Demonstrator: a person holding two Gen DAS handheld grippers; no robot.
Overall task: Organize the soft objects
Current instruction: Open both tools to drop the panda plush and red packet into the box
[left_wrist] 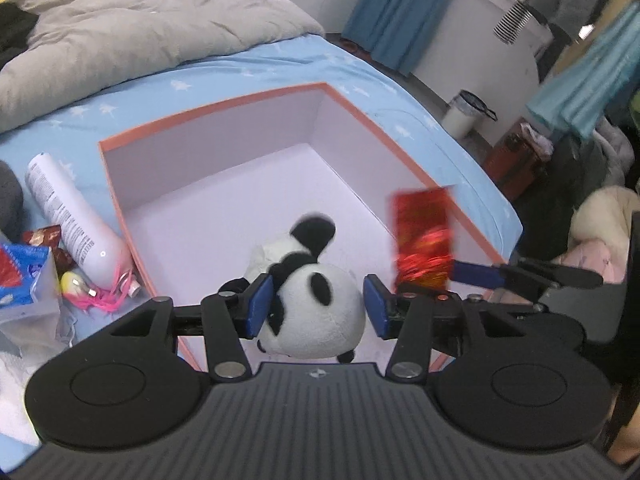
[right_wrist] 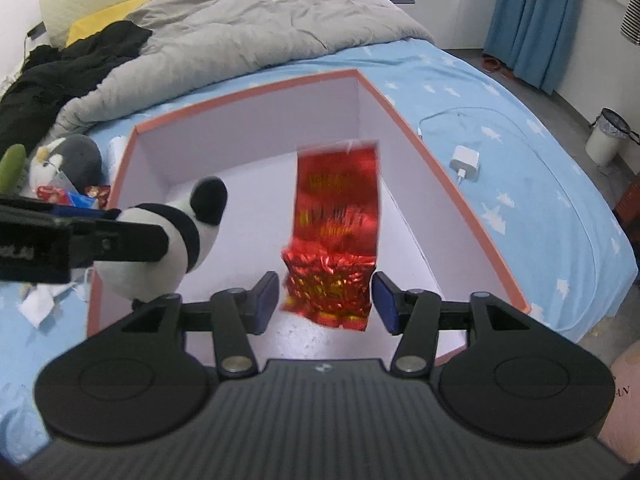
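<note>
Your left gripper (left_wrist: pixel 318 306) stands open: pads are off the panda plush (left_wrist: pixel 312 300), which sits between them, above the near part of the box (left_wrist: pixel 208 110) floor. Your right gripper (right_wrist: pixel 325 302) is open too; the red foil pouch (right_wrist: pixel 334 236) is between its jaws w/o contact, blurred, prob. dropping inside the box. Risks: the pouch is close to the box's right wall and could catch the rim or tip out. The panda may bounce or roll on the floor, or snag on a pad as you pull back. Both grippers crowd the box's near edge, so a careless exit could knock it. The penguin plush (right_wrist: pixel 66 160), left of the box, isn't in yet.
</note>
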